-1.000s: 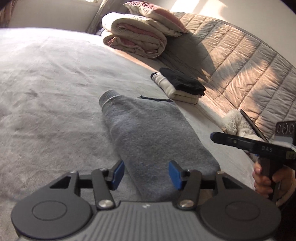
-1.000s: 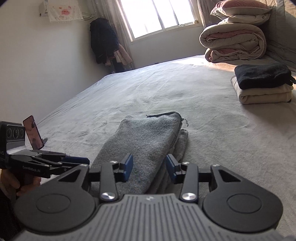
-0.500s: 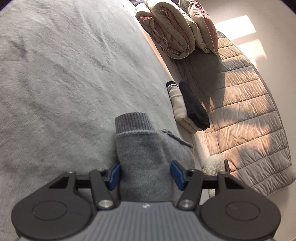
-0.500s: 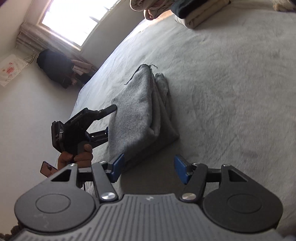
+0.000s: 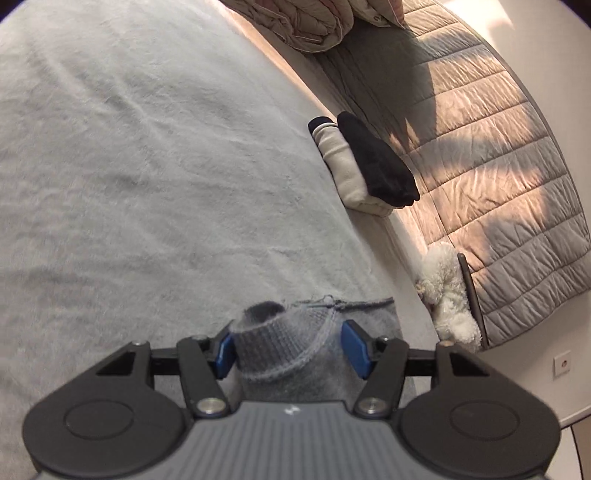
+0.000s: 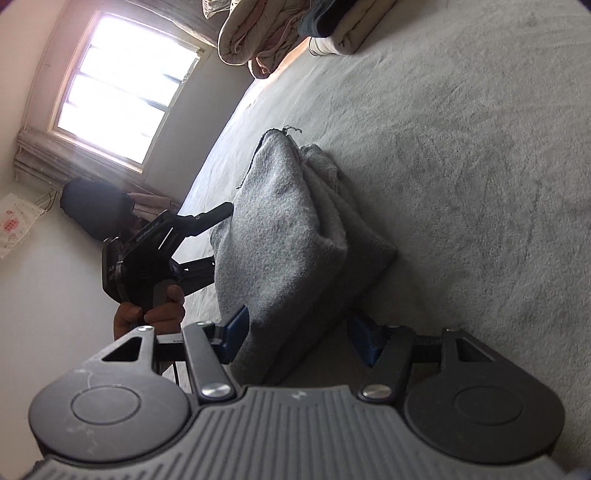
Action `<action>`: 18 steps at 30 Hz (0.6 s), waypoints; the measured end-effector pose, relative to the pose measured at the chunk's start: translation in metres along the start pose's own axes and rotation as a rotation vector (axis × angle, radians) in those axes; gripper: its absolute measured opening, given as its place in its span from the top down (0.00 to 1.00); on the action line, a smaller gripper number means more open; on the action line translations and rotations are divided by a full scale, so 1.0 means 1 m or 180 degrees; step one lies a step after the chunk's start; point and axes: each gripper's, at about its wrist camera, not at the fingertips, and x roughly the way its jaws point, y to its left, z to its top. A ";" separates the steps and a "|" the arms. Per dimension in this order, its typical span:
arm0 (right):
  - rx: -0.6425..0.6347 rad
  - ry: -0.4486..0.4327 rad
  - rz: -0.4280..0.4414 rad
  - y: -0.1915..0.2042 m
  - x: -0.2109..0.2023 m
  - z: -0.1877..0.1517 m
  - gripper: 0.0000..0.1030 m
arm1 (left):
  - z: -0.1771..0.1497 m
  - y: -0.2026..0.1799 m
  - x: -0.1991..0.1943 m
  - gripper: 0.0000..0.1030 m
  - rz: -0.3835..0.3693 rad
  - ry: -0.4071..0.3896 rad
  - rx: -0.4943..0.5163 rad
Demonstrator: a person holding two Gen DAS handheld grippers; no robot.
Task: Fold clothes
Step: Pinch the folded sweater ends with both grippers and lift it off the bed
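The folded sweater (image 6: 295, 236) lies on the bed (image 6: 480, 166), mid-frame in the right wrist view, its near end between the right gripper (image 6: 299, 334) jaws. The left gripper (image 6: 214, 236) sits at its left edge. In the left wrist view, stacked clothes (image 5: 364, 166) lie right of centre, before the quilted headboard (image 5: 498, 155); rolled bedding (image 5: 306, 22) lies at the top.

We can't read much: pale lettering on the left gripper (image 6: 221, 236) body, too blurred to make out.
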 end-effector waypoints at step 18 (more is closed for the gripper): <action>0.0233 -0.0305 0.0127 -0.010 0.003 0.004 0.47 | 0.025 -0.031 0.080 0.50 -0.0279 0.1006 0.0466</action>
